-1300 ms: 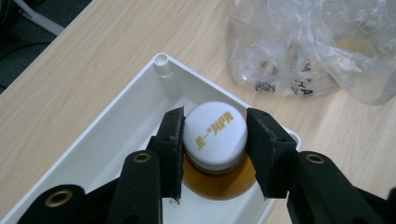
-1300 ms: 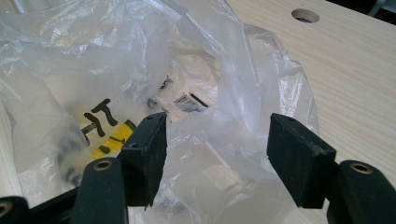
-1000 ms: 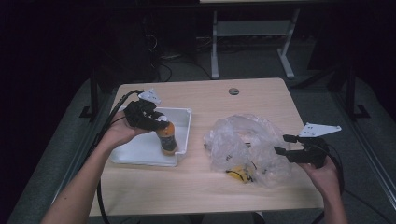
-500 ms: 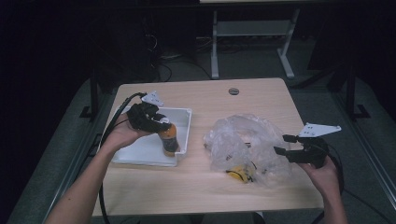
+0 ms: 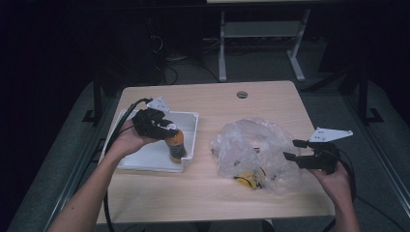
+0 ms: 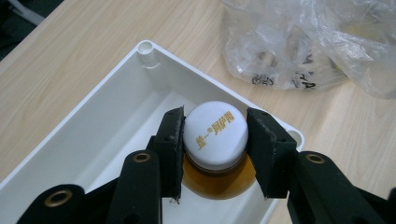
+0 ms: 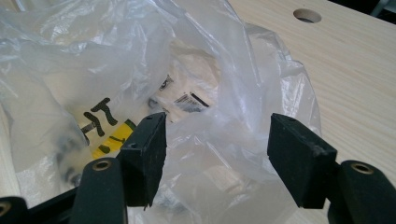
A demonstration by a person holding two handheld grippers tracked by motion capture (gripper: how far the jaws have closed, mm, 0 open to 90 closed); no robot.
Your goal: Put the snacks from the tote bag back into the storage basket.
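Left gripper point(image 6: 215, 154) clamped on the white cap of an amber bottle point(image 5: 176, 145), upright at 3 o'clock inside the white tray point(image 5: 145, 162). Right gripper point(image 7: 217, 154) gaping wide, empty, against the clear plastic bag point(image 5: 254, 145) at its 9 o'clock.

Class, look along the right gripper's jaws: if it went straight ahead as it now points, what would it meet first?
Most likely the clear plastic bag: the right gripper is open with crumpled film right ahead. Exact depth is unclear.
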